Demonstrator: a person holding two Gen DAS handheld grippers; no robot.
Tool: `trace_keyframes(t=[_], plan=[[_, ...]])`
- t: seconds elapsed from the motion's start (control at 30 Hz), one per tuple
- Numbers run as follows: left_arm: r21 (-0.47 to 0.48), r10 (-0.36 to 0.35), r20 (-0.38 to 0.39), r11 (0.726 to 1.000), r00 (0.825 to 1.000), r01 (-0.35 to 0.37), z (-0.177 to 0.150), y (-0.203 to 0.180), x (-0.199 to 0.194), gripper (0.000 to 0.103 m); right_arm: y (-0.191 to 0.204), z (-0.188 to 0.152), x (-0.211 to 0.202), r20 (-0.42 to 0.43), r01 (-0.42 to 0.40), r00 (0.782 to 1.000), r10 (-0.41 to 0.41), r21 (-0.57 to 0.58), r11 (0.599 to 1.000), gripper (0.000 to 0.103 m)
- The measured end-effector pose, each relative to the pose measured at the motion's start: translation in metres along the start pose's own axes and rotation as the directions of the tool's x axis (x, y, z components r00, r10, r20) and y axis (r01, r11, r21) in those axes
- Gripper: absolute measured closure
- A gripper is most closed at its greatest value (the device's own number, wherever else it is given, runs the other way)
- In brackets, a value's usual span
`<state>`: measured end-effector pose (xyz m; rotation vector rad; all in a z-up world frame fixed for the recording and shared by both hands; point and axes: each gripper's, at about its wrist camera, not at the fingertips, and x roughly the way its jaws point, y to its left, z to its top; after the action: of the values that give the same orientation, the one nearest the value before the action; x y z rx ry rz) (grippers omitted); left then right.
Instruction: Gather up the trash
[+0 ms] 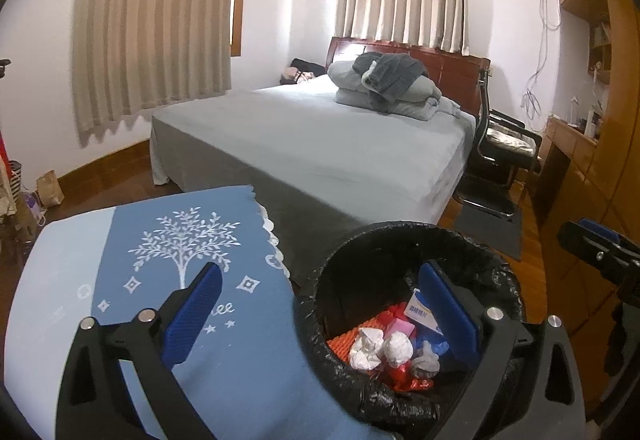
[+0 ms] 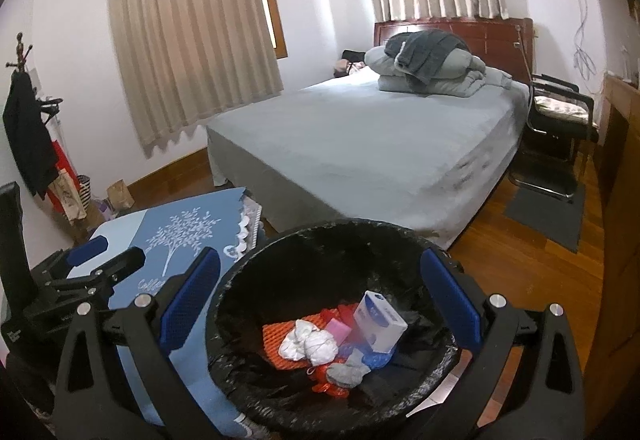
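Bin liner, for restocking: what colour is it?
Black, clearest in the right wrist view: bin liner.

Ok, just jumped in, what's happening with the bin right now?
Both grippers are open and empty. The right gripper hangs over the black-lined trash bin, which already holds crumpled tissues, a small white-and-blue box and red wrappers. The left gripper straddles the bin's rim beside the blue tablecloth, on which no trash is visible.

soft, dim indoor light; fisheye bends edges, corners vignetted black.
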<state>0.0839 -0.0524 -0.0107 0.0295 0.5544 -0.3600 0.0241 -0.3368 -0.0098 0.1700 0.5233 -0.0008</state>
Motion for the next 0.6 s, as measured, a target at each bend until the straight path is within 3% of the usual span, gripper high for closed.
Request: trace_keyframes(t=[0.6], plan=[[-0.021, 0.052, 0.078, 0.999, 0.996, -0.05, 0.004, 0.01, -0.064, 0.006, 0.042, 0.005, -0.043, 0.011, -0.043, 0.999, 0.044, -0.069, 0.997, 0.005]])
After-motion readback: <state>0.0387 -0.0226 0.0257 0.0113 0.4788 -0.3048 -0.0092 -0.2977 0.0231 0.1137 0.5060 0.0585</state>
